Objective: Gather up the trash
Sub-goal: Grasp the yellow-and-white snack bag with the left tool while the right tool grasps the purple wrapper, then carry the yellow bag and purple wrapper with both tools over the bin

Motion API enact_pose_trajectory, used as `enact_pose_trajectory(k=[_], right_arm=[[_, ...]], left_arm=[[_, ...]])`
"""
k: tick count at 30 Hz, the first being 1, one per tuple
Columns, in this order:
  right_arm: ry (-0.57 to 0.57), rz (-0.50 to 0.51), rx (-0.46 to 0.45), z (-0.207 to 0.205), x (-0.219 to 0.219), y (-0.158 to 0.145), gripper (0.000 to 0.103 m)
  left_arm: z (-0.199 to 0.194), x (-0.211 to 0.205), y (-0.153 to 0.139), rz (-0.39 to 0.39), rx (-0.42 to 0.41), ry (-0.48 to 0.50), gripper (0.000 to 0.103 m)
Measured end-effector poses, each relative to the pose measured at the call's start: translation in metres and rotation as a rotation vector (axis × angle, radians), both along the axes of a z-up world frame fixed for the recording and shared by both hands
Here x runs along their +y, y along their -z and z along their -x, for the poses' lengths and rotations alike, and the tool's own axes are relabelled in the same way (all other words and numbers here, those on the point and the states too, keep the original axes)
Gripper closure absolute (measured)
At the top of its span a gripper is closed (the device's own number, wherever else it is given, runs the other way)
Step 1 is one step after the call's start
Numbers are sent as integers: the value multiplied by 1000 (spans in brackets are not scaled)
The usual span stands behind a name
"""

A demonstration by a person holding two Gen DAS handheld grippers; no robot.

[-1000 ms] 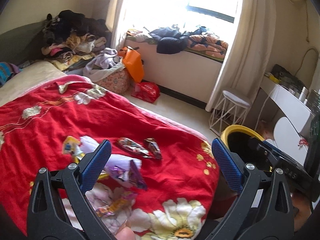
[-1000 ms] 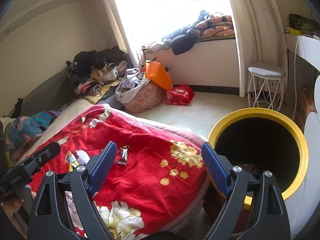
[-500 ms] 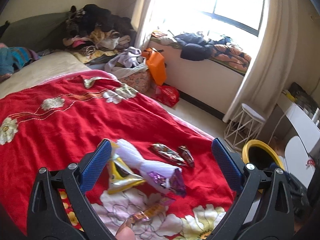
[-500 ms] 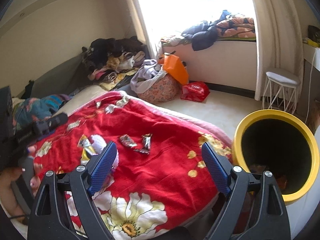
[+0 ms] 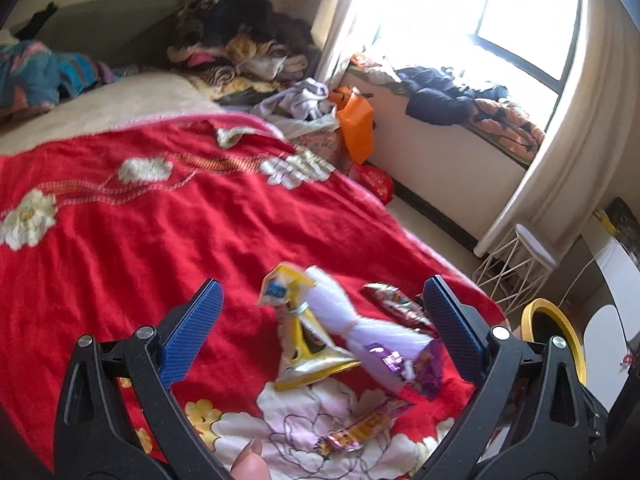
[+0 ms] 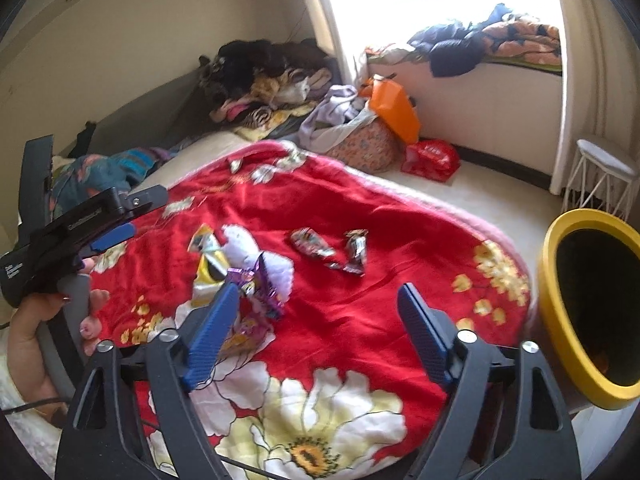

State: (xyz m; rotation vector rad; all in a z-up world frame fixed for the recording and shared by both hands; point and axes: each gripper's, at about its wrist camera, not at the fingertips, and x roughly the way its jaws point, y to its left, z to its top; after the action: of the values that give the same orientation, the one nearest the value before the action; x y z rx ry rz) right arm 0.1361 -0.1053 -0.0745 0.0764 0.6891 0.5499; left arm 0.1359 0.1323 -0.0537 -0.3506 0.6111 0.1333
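**Two grippers over wrappers on a red bed cover**

I am looking along both handheld grippers at a bed spread with a red floral blanket [image 5: 168, 232]. My left gripper [image 5: 320, 324] hangs above the blanket with its jaws wide and nothing pressed between them. Between its blue pads, lying on the blanket, is a cluster of trash: a yellow and white snack packet [image 5: 308, 344], just beside it at three o'clock a white and purple wrapper [image 5: 384, 344], and at six o'clock from those a small gold candy wrapper [image 5: 360, 428]. A dark foil wrapper [image 5: 396, 304] lies near the right pad.

My right gripper [image 6: 316, 332] also points down at the blanket. Its jaws have just been closing a little, yet they stand fairly wide, with only blanket between them. In this view the same cluster sits at eleven o'clock from the gripper, partly behind its left pad. Two foil wrappers [image 6: 332, 248] lie at twelve o'clock, apart from the cluster. At nine o'clock a hand [image 6: 36, 320] holds the left gripper.

The yellow-rimmed bin [image 6: 560, 320] stands on the floor at three o'clock, beside the foot of the bed. Beyond the bed are a heap of clothes [image 6: 264, 76], an orange bag [image 6: 394, 108] and a white wire stool [image 6: 604, 176].
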Motion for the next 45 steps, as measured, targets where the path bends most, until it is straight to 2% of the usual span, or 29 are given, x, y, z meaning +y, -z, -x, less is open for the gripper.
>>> enact_pose_trajectory(k=[8, 16, 21, 24, 25, 27, 30, 35, 37, 39, 45], right_arm=[[-59, 9, 70, -11, 21, 17, 46], [-101, 23, 119, -23, 36, 30, 66], [-120, 12, 142, -29, 41, 36, 72], [-135, 6, 156, -32, 45, 40, 81], [-140, 3, 160, -33, 45, 41, 88], [-151, -5, 166, -32, 46, 42, 95], [-161, -22, 143, -23, 43, 38, 96], [-164, -41, 134, -13, 36, 33, 96], [-163, -40, 124, -9, 34, 31, 96], [-165, -38, 115, -6, 33, 28, 97], [-166, -32, 94, 1, 29, 24, 97]], left_arm=[[-6, 14, 28, 47, 68, -6, 13], [-13, 15, 52, 100, 139, 31, 46], [-16, 15, 66, 129, 179, 53, 54], [-16, 14, 71, 143, 194, 57, 54], [-16, 14, 74, 149, 200, 60, 55], [-17, 13, 77, 157, 206, 63, 57], [-19, 13, 82, 168, 215, 69, 63], [-22, 11, 86, 188, 223, 74, 66], [-23, 9, 88, 185, 230, 77, 82], [-21, 8, 89, 181, 232, 80, 86], [-18, 2, 73, 130, 196, 99, 89]])
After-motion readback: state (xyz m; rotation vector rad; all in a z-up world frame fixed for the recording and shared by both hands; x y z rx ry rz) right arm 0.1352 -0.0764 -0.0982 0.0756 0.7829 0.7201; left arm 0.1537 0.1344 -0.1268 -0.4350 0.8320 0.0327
